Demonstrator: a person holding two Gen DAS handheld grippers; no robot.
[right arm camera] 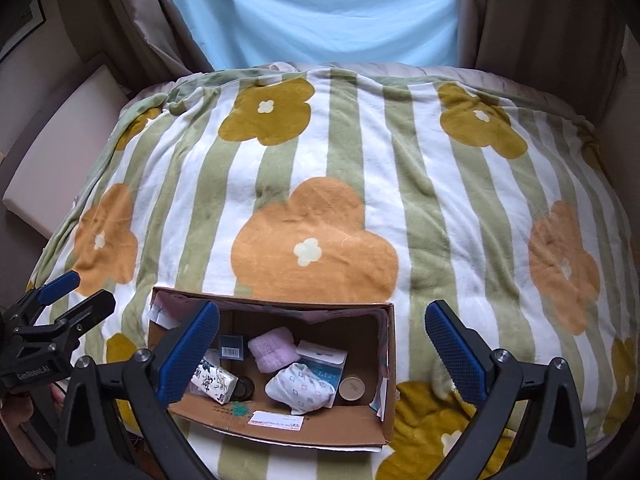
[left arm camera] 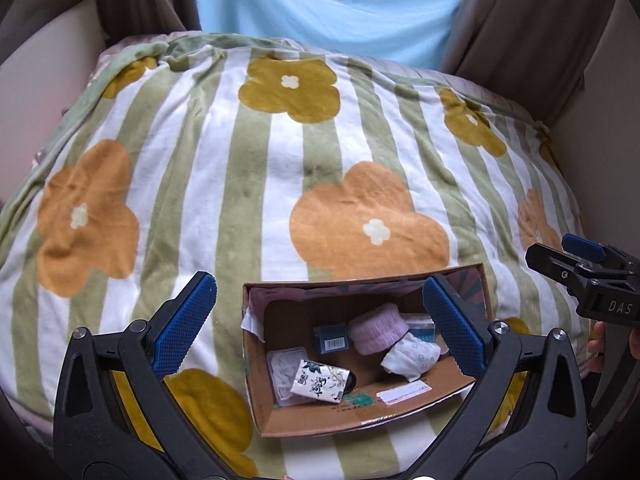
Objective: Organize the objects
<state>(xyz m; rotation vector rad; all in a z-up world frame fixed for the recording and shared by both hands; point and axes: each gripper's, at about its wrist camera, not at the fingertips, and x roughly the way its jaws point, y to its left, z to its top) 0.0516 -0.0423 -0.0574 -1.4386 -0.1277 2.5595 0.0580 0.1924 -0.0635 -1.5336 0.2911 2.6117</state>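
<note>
An open cardboard box (left arm camera: 320, 420) (right arm camera: 280, 430) sits on a bed near its front edge. Inside lie a pink knitted roll (left arm camera: 376, 330) (right arm camera: 272, 348), a white patterned cloth bundle (left arm camera: 408, 354) (right arm camera: 300, 388), a floral tissue pack (left arm camera: 320, 380) (right arm camera: 212, 380), a dark small box (left arm camera: 332, 338) (right arm camera: 231, 346), a light blue packet (right arm camera: 324, 368) and a round tan lid (right arm camera: 352, 388). My left gripper (left arm camera: 320, 328) is open and empty above the box. My right gripper (right arm camera: 322, 344) is open and empty above the box too.
The bed is covered by a green and white striped blanket with orange and mustard flowers (left arm camera: 280, 168) (right arm camera: 360, 184). Brown curtains (right arm camera: 540, 16) and a light blue sheet (right arm camera: 320, 8) hang behind. A beige padded panel (right arm camera: 60, 152) stands at the left.
</note>
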